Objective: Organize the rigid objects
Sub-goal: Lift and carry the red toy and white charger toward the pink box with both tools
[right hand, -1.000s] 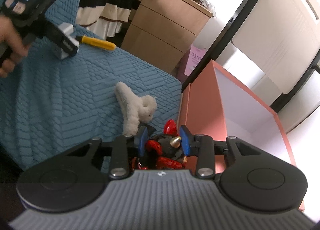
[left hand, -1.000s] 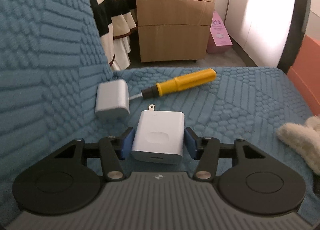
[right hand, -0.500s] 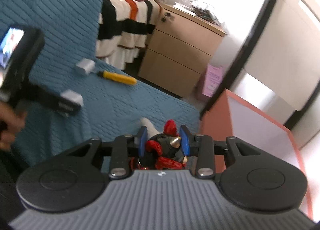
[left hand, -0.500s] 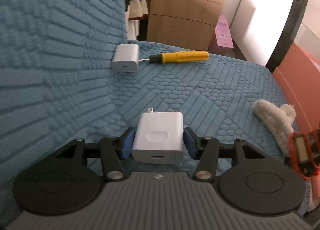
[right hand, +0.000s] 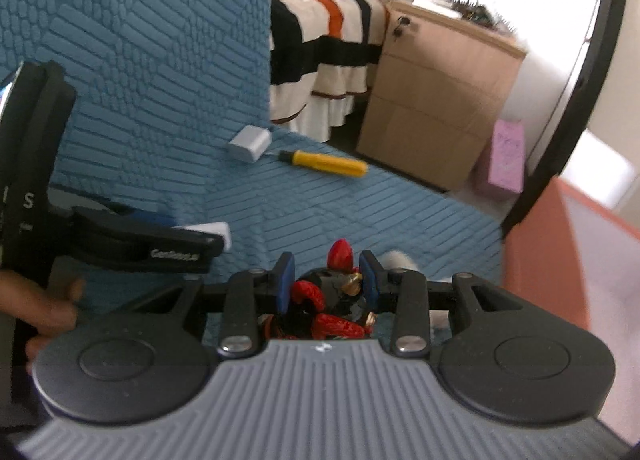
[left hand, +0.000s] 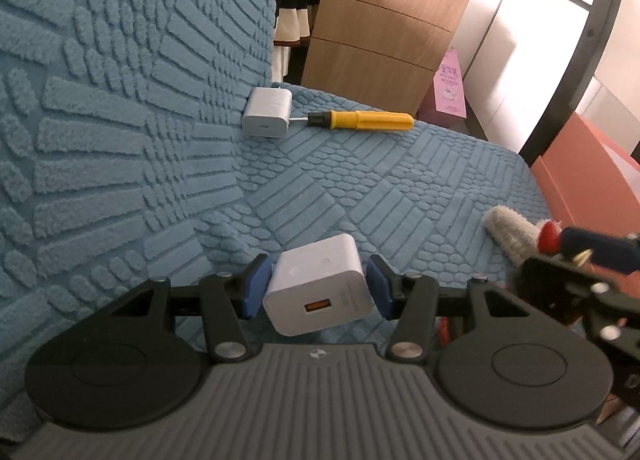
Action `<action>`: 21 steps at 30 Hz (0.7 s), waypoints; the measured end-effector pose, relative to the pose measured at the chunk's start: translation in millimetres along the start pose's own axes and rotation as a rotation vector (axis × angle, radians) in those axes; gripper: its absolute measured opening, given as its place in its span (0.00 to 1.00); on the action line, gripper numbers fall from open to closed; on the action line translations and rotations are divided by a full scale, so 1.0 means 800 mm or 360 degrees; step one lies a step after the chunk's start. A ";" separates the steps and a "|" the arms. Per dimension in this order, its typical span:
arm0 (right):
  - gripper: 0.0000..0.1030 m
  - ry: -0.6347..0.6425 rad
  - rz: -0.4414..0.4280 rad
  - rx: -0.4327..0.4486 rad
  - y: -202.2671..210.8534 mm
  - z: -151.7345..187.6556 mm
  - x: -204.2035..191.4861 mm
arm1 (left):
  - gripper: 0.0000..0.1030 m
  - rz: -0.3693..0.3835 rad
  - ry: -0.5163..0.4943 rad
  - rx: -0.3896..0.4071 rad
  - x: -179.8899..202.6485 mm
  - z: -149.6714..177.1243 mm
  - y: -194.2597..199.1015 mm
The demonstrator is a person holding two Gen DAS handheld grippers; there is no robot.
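My left gripper (left hand: 318,286) has opened; the white charger (left hand: 318,284) sits tilted between its blue pads, with gaps on both sides, over the blue textured sofa cover (left hand: 360,188). My right gripper (right hand: 326,280) is shut on a red and black toy figure (right hand: 328,300), held above the sofa; it shows at the right of the left wrist view (left hand: 560,256). A grey charger (left hand: 267,116) and a yellow-handled screwdriver (left hand: 364,121) lie at the back of the seat, also in the right wrist view: charger (right hand: 249,144), screwdriver (right hand: 324,162).
A white plush toy (left hand: 510,230) lies near the seat's right edge. An orange box (left hand: 592,176) stands to the right of the sofa. A wooden drawer cabinet (left hand: 380,28) and a striped bedspread (right hand: 324,40) are behind. The sofa backrest (left hand: 120,80) rises on the left.
My left gripper's jaws have widened and the white charger has tilted loose between them. Both grippers have drawn back from the far end of the seat; the right one still holds the toy.
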State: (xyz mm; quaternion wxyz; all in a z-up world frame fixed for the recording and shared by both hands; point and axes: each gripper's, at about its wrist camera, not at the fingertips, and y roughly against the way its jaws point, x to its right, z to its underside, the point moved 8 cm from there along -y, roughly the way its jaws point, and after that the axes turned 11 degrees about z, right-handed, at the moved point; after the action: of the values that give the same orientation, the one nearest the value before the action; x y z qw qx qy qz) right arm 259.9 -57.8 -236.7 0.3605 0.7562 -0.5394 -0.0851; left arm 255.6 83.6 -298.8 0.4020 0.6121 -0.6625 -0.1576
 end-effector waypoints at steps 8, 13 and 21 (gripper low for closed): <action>0.35 -0.0124 -0.0075 -0.0031 -0.010 0.007 0.003 | 0.57 0.0009 0.0015 -0.0001 -0.002 -0.003 -0.004; 0.45 -0.0290 -0.0150 -0.0082 -0.014 0.016 0.014 | 0.57 0.0006 0.0014 -0.0003 -0.003 -0.003 -0.004; 0.70 -0.0439 -0.0251 -0.0186 -0.021 0.029 0.018 | 0.57 -0.0007 0.0024 0.0003 -0.001 -0.004 -0.005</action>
State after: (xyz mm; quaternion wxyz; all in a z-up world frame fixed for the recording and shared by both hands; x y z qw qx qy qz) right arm 266.2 -78.6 -260.7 0.3186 0.7551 -0.5168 -0.2474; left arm 260.8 84.7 -300.1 0.4060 0.6151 -0.6583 -0.1531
